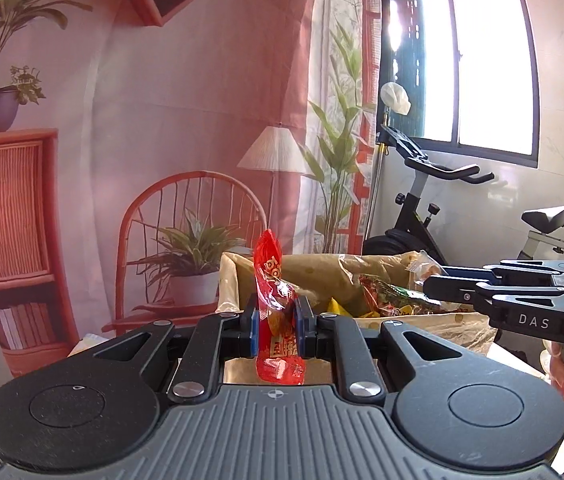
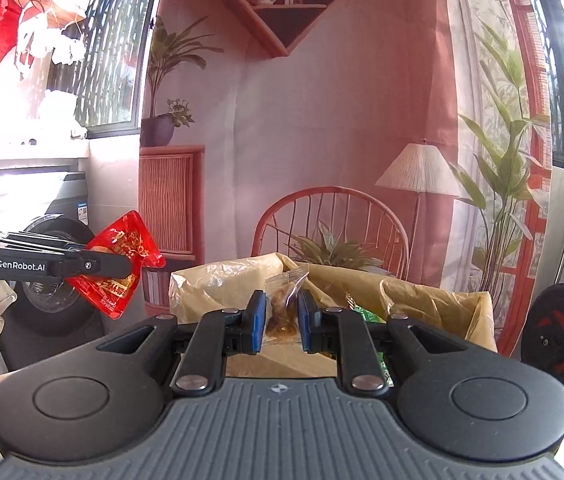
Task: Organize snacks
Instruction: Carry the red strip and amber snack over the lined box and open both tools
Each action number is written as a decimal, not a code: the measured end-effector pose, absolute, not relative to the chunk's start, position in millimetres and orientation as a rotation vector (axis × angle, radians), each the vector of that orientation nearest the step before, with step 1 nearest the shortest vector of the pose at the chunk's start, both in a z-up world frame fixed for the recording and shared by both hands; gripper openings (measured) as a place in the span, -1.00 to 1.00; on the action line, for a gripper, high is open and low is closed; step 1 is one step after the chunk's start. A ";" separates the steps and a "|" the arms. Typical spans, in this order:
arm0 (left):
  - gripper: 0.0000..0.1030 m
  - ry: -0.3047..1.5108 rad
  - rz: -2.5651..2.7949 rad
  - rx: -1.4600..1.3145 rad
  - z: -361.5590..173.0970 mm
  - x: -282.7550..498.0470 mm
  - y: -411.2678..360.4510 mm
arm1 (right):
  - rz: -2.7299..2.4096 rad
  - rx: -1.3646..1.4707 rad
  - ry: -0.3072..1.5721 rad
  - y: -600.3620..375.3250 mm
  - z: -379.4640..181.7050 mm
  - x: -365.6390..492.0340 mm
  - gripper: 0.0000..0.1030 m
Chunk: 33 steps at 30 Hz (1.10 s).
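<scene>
Two grippers, left gripper (image 1: 275,322) pinching upright red packet (image 1: 275,300), right gripper (image 2: 279,322) apparently squeezing clear-wrapped snack (image 2: 282,304)

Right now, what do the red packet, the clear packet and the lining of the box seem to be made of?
Red snack packet, held in the left gripper: glossy translucent plastic film; light passes through and it crinkles. Clear snack packet, held in the right gripper: thin transparent plastic wrap; the brown snack shows inside. Box lining: probably a thin yellowish plastic bag, wrinkled and shiny.
</scene>
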<state>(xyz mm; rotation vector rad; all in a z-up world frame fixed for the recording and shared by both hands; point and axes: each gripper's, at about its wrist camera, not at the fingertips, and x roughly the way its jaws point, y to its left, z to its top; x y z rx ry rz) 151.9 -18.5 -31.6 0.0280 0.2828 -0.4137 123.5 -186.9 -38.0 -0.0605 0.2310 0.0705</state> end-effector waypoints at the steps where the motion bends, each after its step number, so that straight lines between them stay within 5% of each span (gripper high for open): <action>1: -0.66 0.295 -0.428 0.046 -28.0 164.0 -27.0 | 0.059 -0.042 0.248 -188.9 -37.2 135.0 -0.64; 9: -0.56 0.366 -0.488 0.150 -23.2 225.1 -65.0 | -0.023 0.001 0.341 -192.6 -52.6 180.8 -0.54; 12: -0.21 0.381 -0.446 0.122 -31.6 226.6 -55.1 | -0.023 0.003 0.306 -194.1 -54.7 171.8 -0.01; 14: -0.18 0.400 -0.452 0.074 -36.7 221.9 -39.9 | -0.002 0.022 0.277 -195.9 -53.4 161.4 0.26; 18: -0.16 0.434 -0.444 0.062 -45.1 206.0 -19.5 | 0.008 0.019 0.287 -191.3 -48.0 141.1 0.26; 22: -0.05 0.460 -0.422 0.055 -50.1 183.3 3.2 | 0.005 0.019 0.240 -181.3 -54.8 114.2 0.58; 26: 0.00 0.498 -0.386 0.023 -60.2 160.6 28.9 | -0.007 0.038 0.231 -170.0 -67.6 97.7 0.69; 33: 0.00 0.563 -0.306 -0.018 -90.7 132.0 58.1 | 0.027 0.075 0.273 -148.2 -99.5 82.5 0.68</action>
